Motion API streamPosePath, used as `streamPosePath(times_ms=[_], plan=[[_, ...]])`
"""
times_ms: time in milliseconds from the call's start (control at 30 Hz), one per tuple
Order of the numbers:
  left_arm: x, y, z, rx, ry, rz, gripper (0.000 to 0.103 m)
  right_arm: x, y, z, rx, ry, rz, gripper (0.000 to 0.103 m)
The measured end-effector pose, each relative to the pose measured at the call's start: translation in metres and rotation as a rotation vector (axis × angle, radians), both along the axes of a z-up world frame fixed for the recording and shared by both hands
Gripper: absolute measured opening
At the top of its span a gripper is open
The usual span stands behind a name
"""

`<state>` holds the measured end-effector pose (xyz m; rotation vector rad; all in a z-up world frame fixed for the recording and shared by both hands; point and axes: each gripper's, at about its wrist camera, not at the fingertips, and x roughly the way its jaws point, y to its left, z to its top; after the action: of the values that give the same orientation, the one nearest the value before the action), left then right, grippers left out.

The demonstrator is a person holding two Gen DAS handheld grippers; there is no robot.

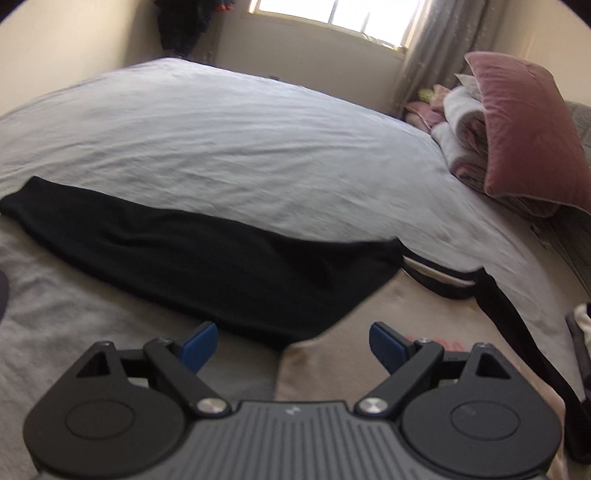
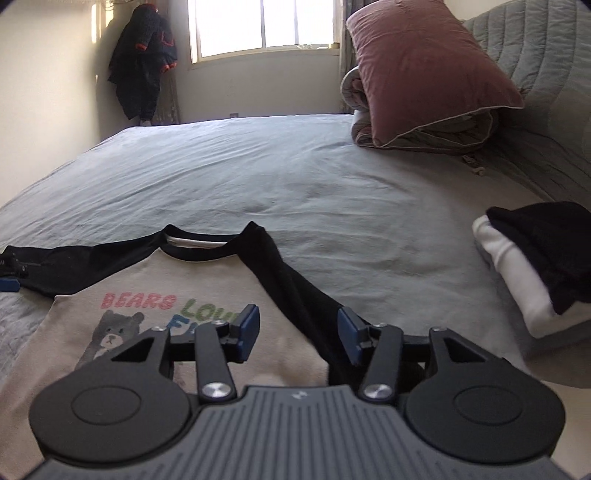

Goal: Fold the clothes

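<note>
Between the blue pads of the right tongs [image 2: 295, 334], set apart w/ nothing gripped, lies the seam where the black right sleeve [image 2: 295, 288] meets the beige body of a raglan shirt [image 2: 155, 328]. Left tongs [image 1: 293, 343] likewise stand wide and empty, low over the shirt's other side, just short of the black left sleeve [image 1: 207, 254], which stretches out flat to the side. Shirt lies face-up on the bed [image 2: 258, 173], bear print and lettering showing, collar [image 2: 207, 243] toward the window [image 2: 264, 26], both sleeves spread, body smooth. Stage (judged): garment laid out flat, no fold visible in it; both tongs poised at the sleeve/shoulder zones, approx. where a sleeve-in fold would start. Next move (judged) calls for each pair to close on a sleeve or shoulder edge, catching cloth only, not bedsheet, then carry it over the chest w/o dragging the body. Outward: folded stack [image 2: 535, 266] of black on white cloth sits well apart to the right; pink pillow [image 2: 424, 70] on a rolled quilt [image 2: 417, 136] at the headboard side; dark jacket [image 2: 144, 62] hangs by the far wall.
</note>
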<state>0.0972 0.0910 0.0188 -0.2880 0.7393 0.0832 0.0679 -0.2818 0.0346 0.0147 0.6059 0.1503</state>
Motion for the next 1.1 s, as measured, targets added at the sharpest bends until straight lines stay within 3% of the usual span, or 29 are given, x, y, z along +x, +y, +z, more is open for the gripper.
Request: streamPosePath(times_ms=[300, 533, 700, 900, 1000, 1100], plan=[[-0.006, -0.024, -0.008, 0.013, 0.024, -0.087, 0.090, -0.012, -0.037, -0.007, -0.047, 0.007, -0.049, 0.060], [-0.010, -0.044, -0.012, 0.039, 0.027, -0.129, 0.090, -0.027, -0.068, -0.015, -0.102, 0.042, -0.058, 0.060], [-0.016, -0.061, -0.013, 0.042, 0.012, -0.160, 0.088, -0.043, -0.081, -0.023, -0.120, 0.068, 0.013, 0.060], [-0.023, -0.081, -0.013, 0.015, 0.005, -0.211, 0.086, -0.069, -0.070, -0.031, -0.218, 0.058, 0.229, 0.060], [-0.025, -0.092, -0.013, 0.005, 0.005, -0.234, 0.086, -0.071, -0.071, -0.033, -0.263, 0.070, 0.224, 0.060], [-0.025, -0.109, -0.015, -0.020, 0.019, -0.275, 0.084, -0.068, -0.091, -0.021, -0.198, 0.062, 0.141, 0.060]])
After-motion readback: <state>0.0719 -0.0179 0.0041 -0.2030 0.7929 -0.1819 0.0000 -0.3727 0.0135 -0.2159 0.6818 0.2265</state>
